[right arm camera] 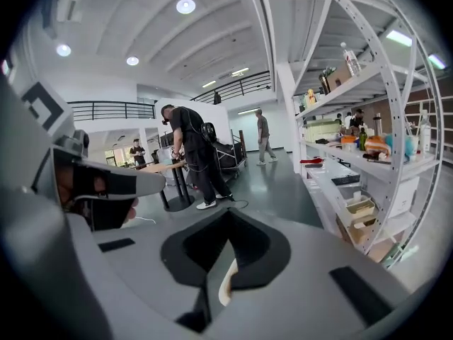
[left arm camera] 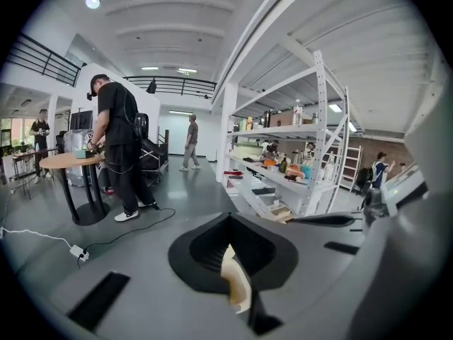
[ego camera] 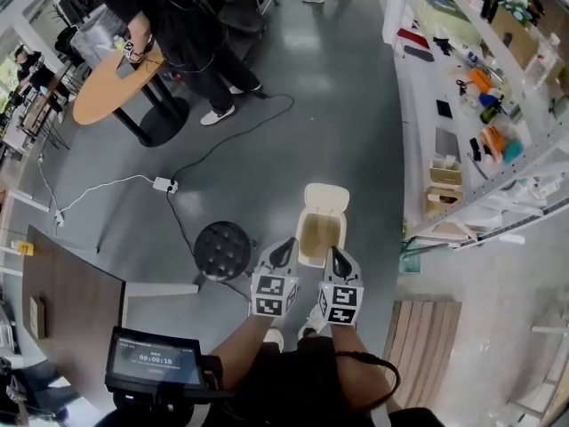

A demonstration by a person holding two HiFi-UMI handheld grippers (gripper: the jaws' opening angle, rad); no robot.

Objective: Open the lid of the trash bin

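Note:
A cream trash bin (ego camera: 321, 232) stands on the grey floor in the head view, its lid (ego camera: 326, 197) tipped up and back at the far side, leaving the brownish inside showing. My left gripper (ego camera: 283, 253) hovers at the bin's near left corner and my right gripper (ego camera: 339, 260) at its near right corner. Both point forward with jaws shut and nothing seen held. In the left gripper view the shut left gripper (left arm camera: 233, 259) fills the lower frame, with a cream sliver (left arm camera: 236, 283) showing through the slit. The right gripper (right arm camera: 225, 252) looks the same, with a cream sliver (right arm camera: 225, 286).
A black round stool (ego camera: 221, 249) stands just left of the bin. A power strip (ego camera: 164, 184) with cables lies on the floor beyond. Loaded shelving (ego camera: 462, 105) runs along the right. A person (ego camera: 191, 34) stands at a round table (ego camera: 111, 87). A wooden pallet (ego camera: 425, 345) lies near right.

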